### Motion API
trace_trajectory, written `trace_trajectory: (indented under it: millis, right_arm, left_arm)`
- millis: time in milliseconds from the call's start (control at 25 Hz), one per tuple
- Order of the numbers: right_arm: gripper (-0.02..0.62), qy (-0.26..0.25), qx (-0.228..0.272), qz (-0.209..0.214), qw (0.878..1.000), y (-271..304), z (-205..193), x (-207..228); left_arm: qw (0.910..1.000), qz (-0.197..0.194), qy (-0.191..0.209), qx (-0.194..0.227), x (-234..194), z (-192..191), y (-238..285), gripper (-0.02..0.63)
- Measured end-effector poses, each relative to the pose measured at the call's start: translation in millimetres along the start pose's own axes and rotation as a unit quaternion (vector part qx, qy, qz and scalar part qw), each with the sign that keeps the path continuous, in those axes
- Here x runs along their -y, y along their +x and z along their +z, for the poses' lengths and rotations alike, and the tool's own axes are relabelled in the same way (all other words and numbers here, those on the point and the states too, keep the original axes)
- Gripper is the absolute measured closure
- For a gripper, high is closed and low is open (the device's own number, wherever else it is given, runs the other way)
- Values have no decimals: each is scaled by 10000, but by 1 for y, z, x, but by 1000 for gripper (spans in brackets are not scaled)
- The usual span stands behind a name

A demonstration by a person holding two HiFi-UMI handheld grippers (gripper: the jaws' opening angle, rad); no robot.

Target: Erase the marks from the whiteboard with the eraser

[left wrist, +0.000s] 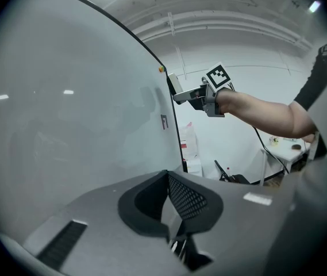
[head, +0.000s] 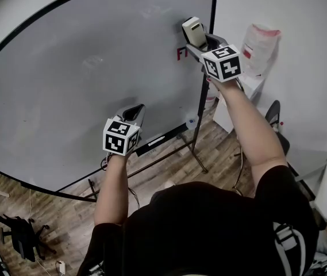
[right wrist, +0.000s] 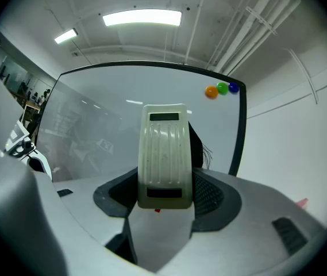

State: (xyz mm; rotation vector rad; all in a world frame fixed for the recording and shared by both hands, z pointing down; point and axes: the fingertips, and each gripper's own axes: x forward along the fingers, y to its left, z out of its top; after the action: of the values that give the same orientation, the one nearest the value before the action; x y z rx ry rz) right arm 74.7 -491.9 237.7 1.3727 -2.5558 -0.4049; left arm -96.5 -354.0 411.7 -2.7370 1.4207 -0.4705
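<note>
Right tool (right wrist: 162,195): pinching the eraser (right wrist: 164,154) by its near end, one jaw pressing on each side, the ribbed back facing the camera.
Left tool (left wrist: 170,203): hanging low before the whiteboard (head: 94,68), jaws pressed together with nothing between them.
Eraser place: sitting high at the board's right side, just beside the black frame (right wrist: 239,131), with the red mark (head: 181,53) just below and left of it. Whether the felt is touching the surface I cannot tell.
Risk, slipping: the jaws are taking only the near end, so a hard push against the board is likely twisting the eraser in the grip or levering it out.
Risk, missing: the mark is lying mostly hidden under the eraser in the right gripper view, so a stroke is risking passing above it or leaving part behind.
Risk, frame: the mark is sitting near the frame, so a stroke to the right is risking knocking the eraser on that edge.
Risk, magnets: orange, green and blue magnets (right wrist: 222,88) are clinging farther up, and a high stroke is risking sweeping them off.
Eraser look: showing pale cream plastic, oblong, with ridges running lengthwise, a dark slot at each end and dark felt behind, threads fraying at its right.
Board look: appearing mostly clean, faint grey smears showing, the red mark being the only clear writing.
</note>
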Motion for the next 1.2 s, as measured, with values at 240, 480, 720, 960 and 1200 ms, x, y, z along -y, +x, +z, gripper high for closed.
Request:
trace_trajectory:
  millis: [240,480,720,960,1200]
  right_arm:
    - [342,128,-84,-76,9999,-26,-20,6]
    - [341,194,-146,-130,9996,-46,-38,12]
    - [341,361,-184,-205,9990,-64,-56,14]
    - [341,489,-268,-217,9982,-79,-74,10]
    - [341,566,-361,-181,9976,-89,-92,2]
  left_arm:
    - [10000,-71,36,21,17,6,-1,594]
    - [9999,-85,95,-39,25,4,7,594]
    - [9998,-141,116,-91,35,4,8,594]
    - [9997,-177,140,-113,44,6,6,594]
    - [9996,-196,141,-115,52,6,6,594]
